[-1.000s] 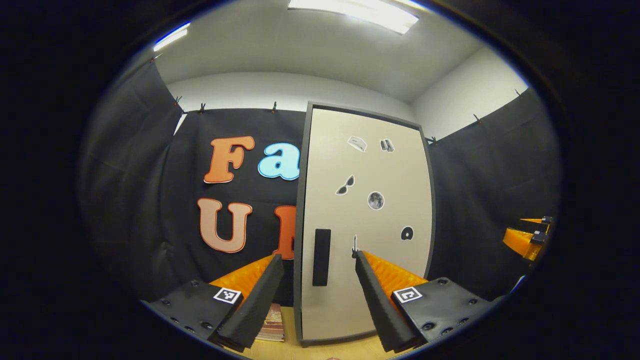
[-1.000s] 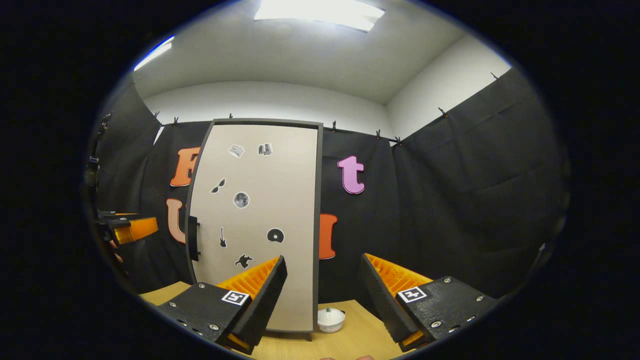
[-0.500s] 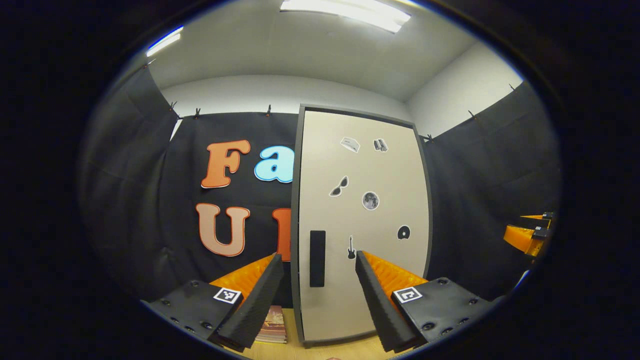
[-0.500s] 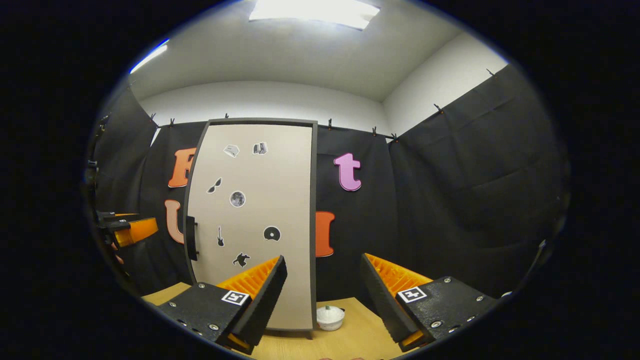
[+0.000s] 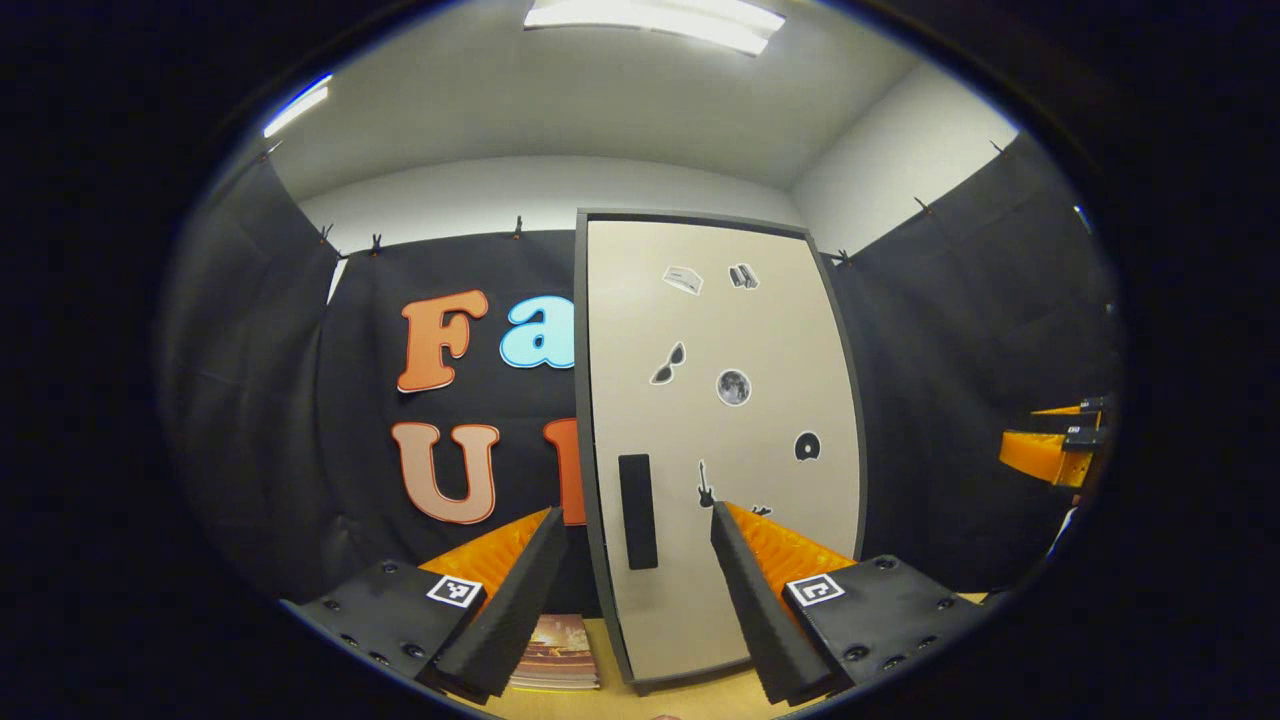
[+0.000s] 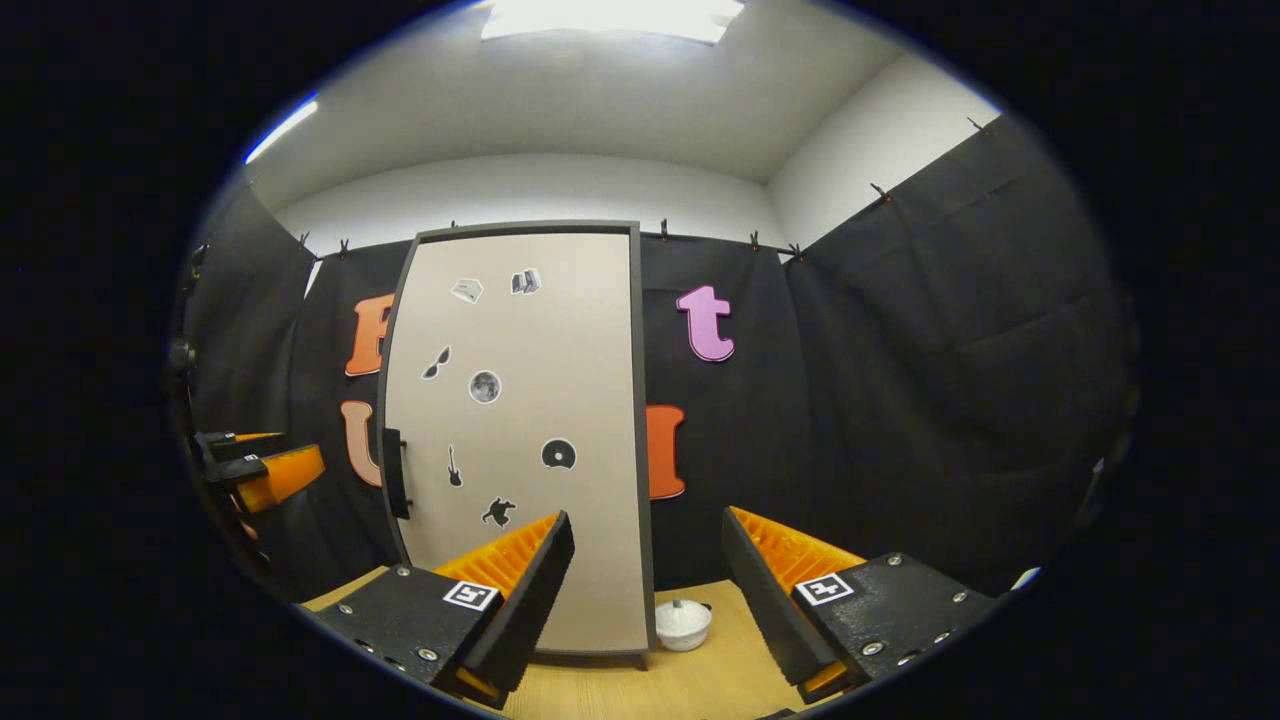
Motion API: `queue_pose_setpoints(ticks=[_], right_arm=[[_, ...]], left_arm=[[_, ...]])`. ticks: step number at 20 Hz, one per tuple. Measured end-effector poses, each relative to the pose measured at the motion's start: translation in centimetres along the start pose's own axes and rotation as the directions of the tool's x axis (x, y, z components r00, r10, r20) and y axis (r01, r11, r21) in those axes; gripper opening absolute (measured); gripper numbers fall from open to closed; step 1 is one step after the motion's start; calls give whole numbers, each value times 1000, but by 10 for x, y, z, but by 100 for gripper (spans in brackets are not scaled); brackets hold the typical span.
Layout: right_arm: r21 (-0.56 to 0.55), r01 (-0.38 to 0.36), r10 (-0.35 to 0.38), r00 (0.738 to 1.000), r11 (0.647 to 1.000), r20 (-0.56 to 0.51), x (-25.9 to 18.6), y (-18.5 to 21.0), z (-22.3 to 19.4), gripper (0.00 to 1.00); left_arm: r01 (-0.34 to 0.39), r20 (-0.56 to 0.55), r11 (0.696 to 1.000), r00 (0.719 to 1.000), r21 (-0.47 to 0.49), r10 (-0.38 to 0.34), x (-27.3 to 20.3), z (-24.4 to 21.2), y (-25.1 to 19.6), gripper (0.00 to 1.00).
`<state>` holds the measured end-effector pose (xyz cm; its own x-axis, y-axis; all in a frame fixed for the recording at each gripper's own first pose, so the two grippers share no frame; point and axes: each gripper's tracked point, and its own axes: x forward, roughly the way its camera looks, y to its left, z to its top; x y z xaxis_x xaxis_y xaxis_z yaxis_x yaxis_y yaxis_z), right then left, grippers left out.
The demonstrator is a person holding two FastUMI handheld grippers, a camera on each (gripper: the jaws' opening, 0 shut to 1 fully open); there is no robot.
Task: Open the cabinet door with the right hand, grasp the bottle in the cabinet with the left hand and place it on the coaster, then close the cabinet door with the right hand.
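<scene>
In the left gripper view, the left gripper point(image 5: 638, 600) hangs spread and empty; the tall beige cabinet door with a dark frame point(image 5: 720, 440) is closed at twelve o'clock, its black bar handle point(image 5: 637, 510) between the fingers.

In the right gripper view, the right gripper point(image 6: 645, 610) gapes empty, with the handle point(image 6: 395, 487) off at ten o'clock. A misaligned reach might glance off the handle. The bottle presumably sits unseen behind the door.

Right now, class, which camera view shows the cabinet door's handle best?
The left gripper view: the handle faces the camera between the open fingers. The right gripper view shows it edge-on at the door's left side.
</scene>
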<state>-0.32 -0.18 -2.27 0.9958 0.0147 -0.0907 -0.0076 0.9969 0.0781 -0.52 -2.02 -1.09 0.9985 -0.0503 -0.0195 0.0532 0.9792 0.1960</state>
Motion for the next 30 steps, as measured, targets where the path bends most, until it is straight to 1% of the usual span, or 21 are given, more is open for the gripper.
queue_pose_setpoints(ticks=[2,6,8,9,13,15,16,17,18,23,25,26,27,28,29,30], right_arm=[[-10,-16,16,1000,1000,-1,3,9,-2,92],[-12,-60,60,998,998,-22,9,32,-8,92],[-15,-83,82,996,996,-36,13,45,-12,92],[-18,-96,95,995,995,-43,15,52,-15,92],[-26,-146,144,986,989,-81,23,84,-29,92],[-23,-178,174,979,984,-102,28,103,-36,92],[-22,-194,191,975,981,-112,31,114,-40,92],[-24,-211,207,971,977,-122,32,125,-44,92],[-29,-229,223,966,973,-131,35,136,-48,92],[-49,-316,304,938,947,-165,50,195,-63,92],[-32,-365,354,918,930,-180,53,225,-69,92],[-21,-389,379,906,921,-187,56,239,-73,93],[-13,-412,402,895,911,-192,60,255,-75,93],[-5,-433,424,884,901,-197,65,270,-77,93],[7,-454,446,871,891,-205,70,285,-78,92],[21,-474,467,858,880,-214,76,300,-81,91]], left_arm=[[3,-15,1000,1000,27,-3,-2,-6,2,95],[1,-9,999,1000,33,-1,-8,-7,9,95],[-16,-4,999,1000,34,16,-10,-6,21,95],[-26,-6,999,1000,30,26,-12,-7,28,91],[-98,-17,995,995,23,98,-24,-13,66,90],[-136,-16,990,991,32,136,-30,-14,85,94],[-154,-15,987,988,37,154,-35,-15,95,95],[-172,-16,984,985,41,172,-40,-16,106,92],[-190,-19,981,981,43,191,-45,-19,116,90],[-285,-41,958,957,43,286,-72,-30,167,91],[-315,-47,948,947,43,317,-81,-34,183,91],[-330,-48,943,942,48,333,-87,-35,190,99],[-346,-46,937,936,54,348,-92,-35,198,99],[-357,-46,932,932,59,360,-99,-35,204,95],[-370,-48,927,926,63,373,-106,-37,211,99],[-384,-52,921,921,66,387,-112,-40,219,90]])
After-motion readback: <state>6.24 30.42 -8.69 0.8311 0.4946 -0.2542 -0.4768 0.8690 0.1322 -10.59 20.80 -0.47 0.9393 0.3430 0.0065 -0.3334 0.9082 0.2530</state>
